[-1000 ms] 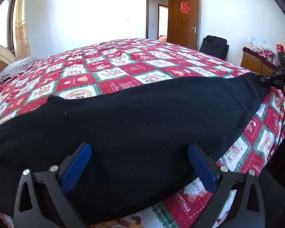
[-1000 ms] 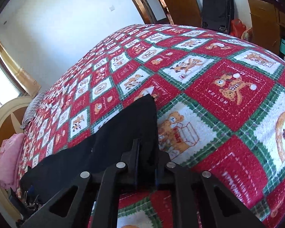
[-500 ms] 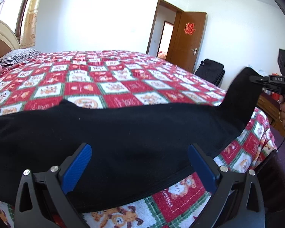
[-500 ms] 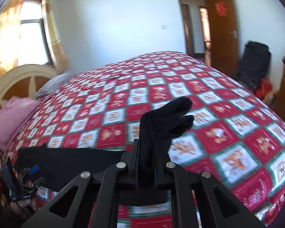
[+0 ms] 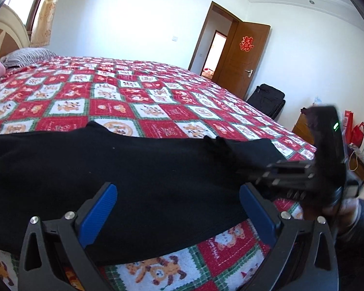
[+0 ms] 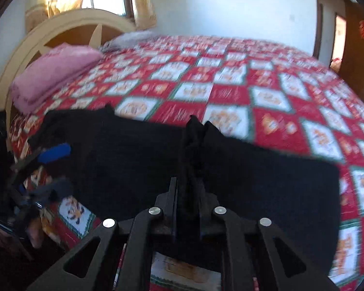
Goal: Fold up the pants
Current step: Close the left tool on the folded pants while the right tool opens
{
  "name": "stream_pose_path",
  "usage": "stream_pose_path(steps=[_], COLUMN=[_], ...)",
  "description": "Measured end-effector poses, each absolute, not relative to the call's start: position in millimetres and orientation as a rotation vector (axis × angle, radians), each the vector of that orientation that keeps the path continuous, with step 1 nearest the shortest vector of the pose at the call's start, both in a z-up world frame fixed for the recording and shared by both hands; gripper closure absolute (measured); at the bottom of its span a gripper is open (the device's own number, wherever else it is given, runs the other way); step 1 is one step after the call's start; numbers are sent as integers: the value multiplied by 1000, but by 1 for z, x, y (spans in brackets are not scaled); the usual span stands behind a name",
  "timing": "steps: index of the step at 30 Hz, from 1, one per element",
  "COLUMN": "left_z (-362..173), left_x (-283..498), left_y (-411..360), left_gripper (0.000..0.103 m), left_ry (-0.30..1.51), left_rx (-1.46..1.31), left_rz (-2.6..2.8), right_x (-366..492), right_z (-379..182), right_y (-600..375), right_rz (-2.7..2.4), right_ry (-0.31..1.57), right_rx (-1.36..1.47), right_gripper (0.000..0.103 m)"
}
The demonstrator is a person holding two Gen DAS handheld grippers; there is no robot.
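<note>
A bed with a red checked quilt fills a white-walled room; a brown door stands open beyond. Black pants lie crosswise just ahead of the left gripper, whose fingers are apart. The right gripper is clamped on a pants end.

The pants are all black. The bed cover has red and white squares with green lines, and little orange bears in the squares. The left gripper is black with bright blue pads. The right gripper is black. The folded blanket is pink. The door is brown with a red sign.
</note>
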State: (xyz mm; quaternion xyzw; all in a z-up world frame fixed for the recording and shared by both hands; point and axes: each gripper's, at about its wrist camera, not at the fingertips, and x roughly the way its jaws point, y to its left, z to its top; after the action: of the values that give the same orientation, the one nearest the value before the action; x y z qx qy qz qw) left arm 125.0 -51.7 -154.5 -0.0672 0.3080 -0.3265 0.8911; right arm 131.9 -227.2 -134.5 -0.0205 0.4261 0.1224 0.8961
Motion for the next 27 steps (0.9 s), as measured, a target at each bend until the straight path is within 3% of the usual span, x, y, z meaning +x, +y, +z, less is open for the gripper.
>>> stream_pose_path(steps=[2,4,12,15,17,20,21,22,27], left_z=[-152,-151,-160,-167,-168,-165,-165,-166,-141], left_x=[128,132,155,163,167,168,169,170,160], left_y=[-57,-67,-130,-151,-162,-167,-169,-170,-151], left_gripper=[0,5,24,39,40,59,79,89,92], left_ry=[647,660,797,856,866,874,888,896,834], left_rx=[-146,-155,-179,-166,-149,-145,-146,-138,-170], left_rz=[-707,-740,-868,-873,-865,-842,-833,-817,-815], right_x=[122,109,69,69,71,71,71,71,66], right_z=[-129,-117,-93,-100,-102,-105,-106,-107,-106], right_y=[-236,-251,-335,-356,-362,-369,-371,-373,-388], right_rz=[316,362,211,167,160,151,146,140,83], right_ry=[873,849,671,660,664,659,658,657,628], right_rx=[0,27,159,246,271,288,293,300,346], right_gripper=[75,55,48,48,48,47,46,46,43])
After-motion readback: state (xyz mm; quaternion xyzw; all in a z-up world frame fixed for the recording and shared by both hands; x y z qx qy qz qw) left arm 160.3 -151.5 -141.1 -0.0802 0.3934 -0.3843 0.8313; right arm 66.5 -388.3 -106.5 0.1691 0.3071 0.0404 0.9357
